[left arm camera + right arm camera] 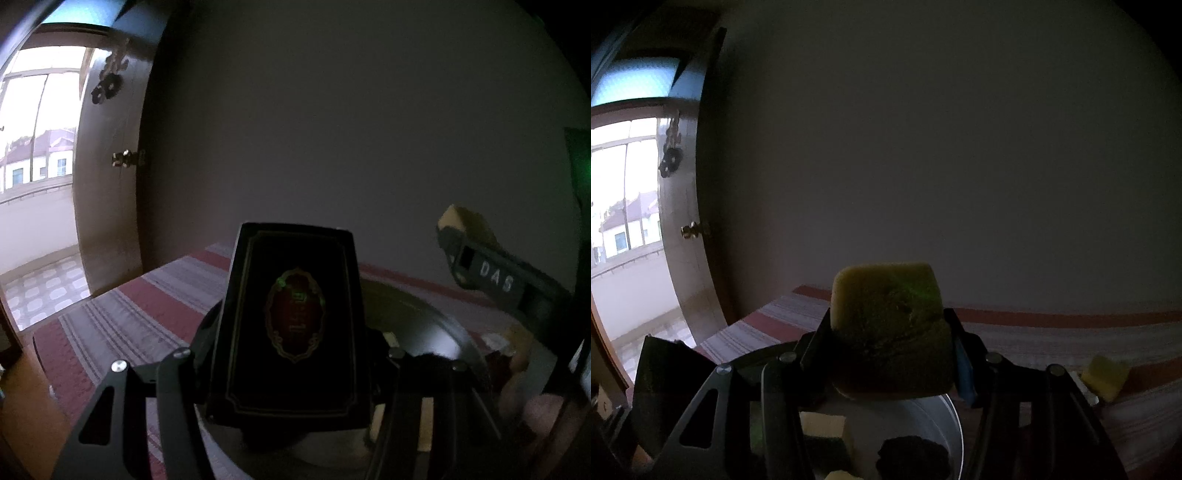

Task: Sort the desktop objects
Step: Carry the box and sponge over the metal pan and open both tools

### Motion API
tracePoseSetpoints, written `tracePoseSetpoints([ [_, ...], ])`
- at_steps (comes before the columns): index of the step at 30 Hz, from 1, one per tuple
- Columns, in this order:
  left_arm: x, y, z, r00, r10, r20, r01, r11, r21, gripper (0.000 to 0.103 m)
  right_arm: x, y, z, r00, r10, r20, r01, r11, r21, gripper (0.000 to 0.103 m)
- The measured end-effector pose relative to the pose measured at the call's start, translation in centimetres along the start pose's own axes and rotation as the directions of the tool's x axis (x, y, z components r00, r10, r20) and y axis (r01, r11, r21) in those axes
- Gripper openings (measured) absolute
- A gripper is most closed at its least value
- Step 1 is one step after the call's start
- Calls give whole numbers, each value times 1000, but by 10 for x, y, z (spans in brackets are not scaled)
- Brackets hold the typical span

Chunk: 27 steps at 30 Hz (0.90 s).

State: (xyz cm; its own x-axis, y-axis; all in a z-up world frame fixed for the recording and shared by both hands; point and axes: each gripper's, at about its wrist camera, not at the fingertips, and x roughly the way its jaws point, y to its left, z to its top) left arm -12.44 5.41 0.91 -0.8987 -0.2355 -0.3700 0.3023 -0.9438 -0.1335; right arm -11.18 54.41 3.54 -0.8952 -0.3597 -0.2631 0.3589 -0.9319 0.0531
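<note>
My left gripper [291, 354] is shut on a black box [291, 325] with a gold border and a red oval emblem, held upright above a round metal tray [443, 325]. My right gripper [890, 354] is shut on a yellow-green sponge [886, 314], held above the same tray [942, 413]. The right gripper and its sponge show at the right of the left wrist view [480, 258]. The black box shows at the lower left of the right wrist view [665, 387].
The tray holds a yellow and green sponge [823, 432] and a dark lump [912, 454]. Another yellow sponge [1104, 376] lies on the red and grey striped cloth [129, 314]. A wall stands behind the table; an open door [107, 166] is on the left.
</note>
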Motion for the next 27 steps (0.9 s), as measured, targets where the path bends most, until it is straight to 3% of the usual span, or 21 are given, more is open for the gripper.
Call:
tracePoseSetpoints([
  [13, 18, -2, -5, 989, 35, -145, -31, 999, 28, 58, 47, 10, 26, 978, 22, -208, -28, 999, -25, 59],
  [14, 20, -3, -6, 986, 38, -162, -33, 999, 28, 59, 54, 14, 27, 972, 30, -232, -38, 999, -31, 66],
  [15, 21, -4, -7, 984, 34, -178, -29, 999, 28, 67, 58, 15, 26, 965, 31, -262, -43, 998, -42, 76],
  [16, 22, -4, -7, 982, 32, -185, -28, 999, 25, 71, 61, 15, 24, 959, 26, -281, -42, 998, -51, 78],
  [17, 19, -3, -7, 984, 31, -173, -29, 999, 16, 81, 63, 20, 25, 960, 26, -280, -44, 998, -55, 78],
  [18, 15, -3, -6, 987, 39, -155, -38, 999, 11, 98, 58, 18, 24, 966, 30, -257, -45, 998, -53, 78],
  [19, 12, -3, -5, 989, 54, -136, -53, 999, 10, 103, 51, 16, 25, 976, 34, -213, -44, 998, -42, 78],
  [22, 11, -3, -4, 989, 82, -123, -82, 997, 12, 103, 31, 9, 27, 994, 32, -105, -33, 999, -10, 89],
  [27, 12, 0, -5, 988, 85, -131, -87, 996, -3, 103, 13, -4, 23, 999, 26, -18, -25, 999, 44, 89],
])
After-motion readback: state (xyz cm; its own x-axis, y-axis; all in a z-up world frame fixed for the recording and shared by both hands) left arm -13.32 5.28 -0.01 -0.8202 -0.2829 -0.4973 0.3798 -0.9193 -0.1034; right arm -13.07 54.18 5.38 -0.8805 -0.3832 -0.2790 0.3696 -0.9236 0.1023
